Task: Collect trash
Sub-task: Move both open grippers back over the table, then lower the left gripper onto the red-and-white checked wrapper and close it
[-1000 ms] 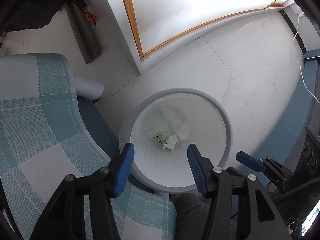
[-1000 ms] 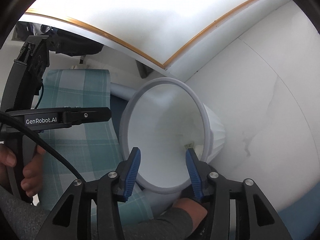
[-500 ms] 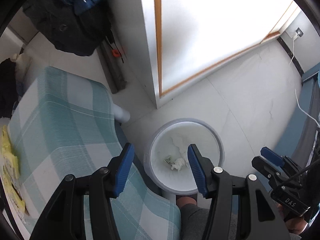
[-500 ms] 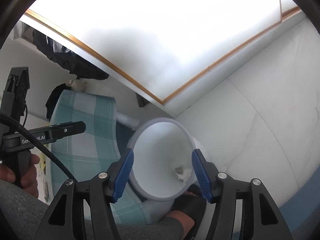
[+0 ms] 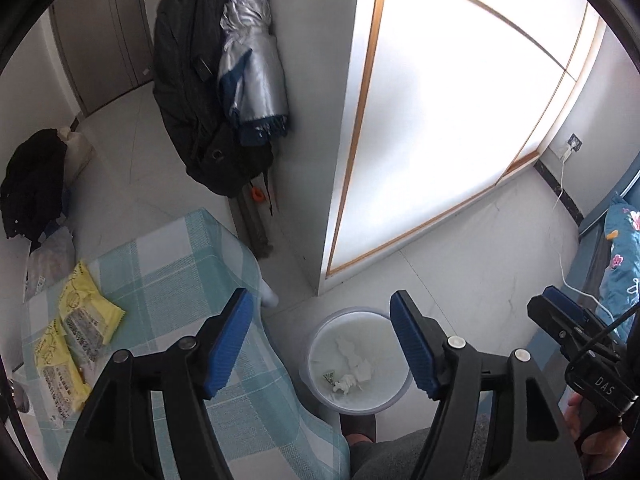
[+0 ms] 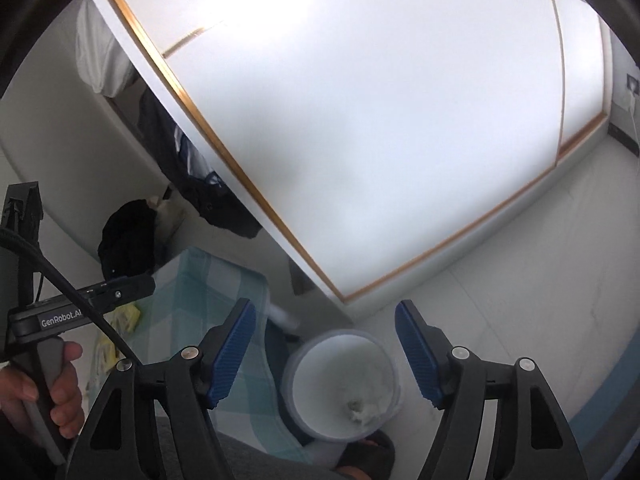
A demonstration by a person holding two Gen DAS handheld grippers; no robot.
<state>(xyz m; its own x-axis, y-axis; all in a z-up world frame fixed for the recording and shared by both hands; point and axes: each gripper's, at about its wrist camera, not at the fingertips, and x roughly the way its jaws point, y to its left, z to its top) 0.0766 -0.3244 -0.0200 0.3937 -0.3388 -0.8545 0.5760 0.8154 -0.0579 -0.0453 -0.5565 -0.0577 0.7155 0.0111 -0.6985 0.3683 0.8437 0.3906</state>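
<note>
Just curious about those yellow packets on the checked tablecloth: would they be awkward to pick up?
The flat yellow plastic packets look thin and light, so probably floppy. Their glossy film may be slippery, and they overlap, so one might drag another.

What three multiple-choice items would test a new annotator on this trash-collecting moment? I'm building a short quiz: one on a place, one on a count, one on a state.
1. Where does the white bin stand?
A. On the checked tablecloth
B. On the floor beside the table
C. On the blue bedding

2. How many yellow packets lie on the tablecloth?
A. One
B. Three
C. Five

3. What state is the left claw in?
A. Open, nothing between its pads
B. Shut on crumpled paper
C. Shut on a yellow packet

Answers:
1. B: the bin sits on pale tiles beside the table's edge, below the cloth.
2. B: three yellow packets show, close together on the cloth's left side.
3. A: its blue pads stand wide apart, having just been opening, and only the far-off bin with crumpled paper shows between them.
</note>
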